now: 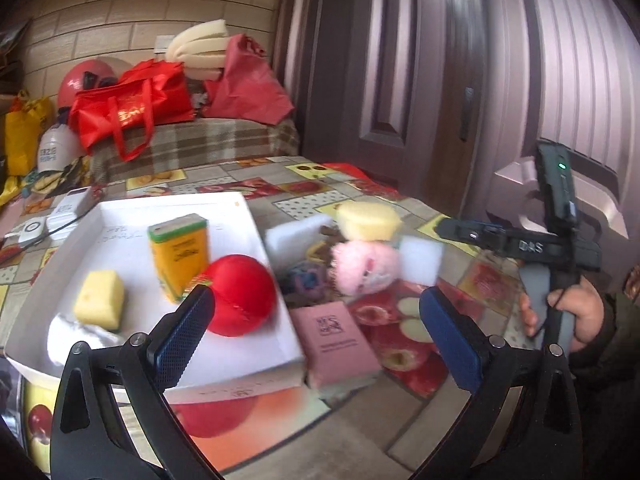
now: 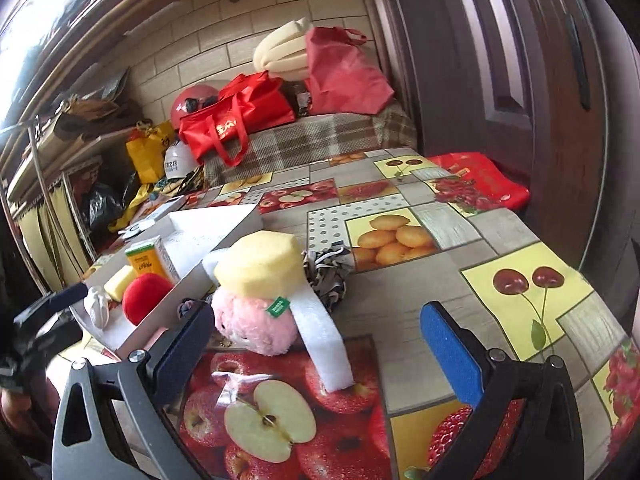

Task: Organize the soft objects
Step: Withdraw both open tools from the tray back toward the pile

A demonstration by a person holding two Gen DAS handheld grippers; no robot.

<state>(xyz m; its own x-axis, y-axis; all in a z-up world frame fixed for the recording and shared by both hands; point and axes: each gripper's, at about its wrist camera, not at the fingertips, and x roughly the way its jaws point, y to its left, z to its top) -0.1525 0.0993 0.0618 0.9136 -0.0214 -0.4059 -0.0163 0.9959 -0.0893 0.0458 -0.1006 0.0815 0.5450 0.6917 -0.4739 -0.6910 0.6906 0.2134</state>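
Note:
A white tray (image 1: 236,220) holds a red ball (image 1: 244,294), a yellow sponge block (image 1: 100,300), a yellow carton (image 1: 180,254) and a white soft item (image 1: 76,336). Right of the tray lie a pink plush (image 1: 366,266), a round yellow sponge (image 1: 368,220), white foam pieces (image 1: 422,258) and a pink booklet (image 1: 340,340). My left gripper (image 1: 316,320) is open and empty, above the tray's near right corner. My right gripper (image 2: 316,332) is open and empty, just in front of the pink plush (image 2: 256,324) and white foam strip (image 2: 324,340); the yellow sponge (image 2: 260,264) sits behind.
A black-and-white fabric bundle (image 2: 330,276) lies behind the foam strip. The table has a fruit-print cloth (image 2: 500,240). Small white devices (image 1: 60,212) sit left of the tray. Red bags (image 1: 132,108) and foam pile on a plaid bench behind. A door (image 1: 400,60) stands at right.

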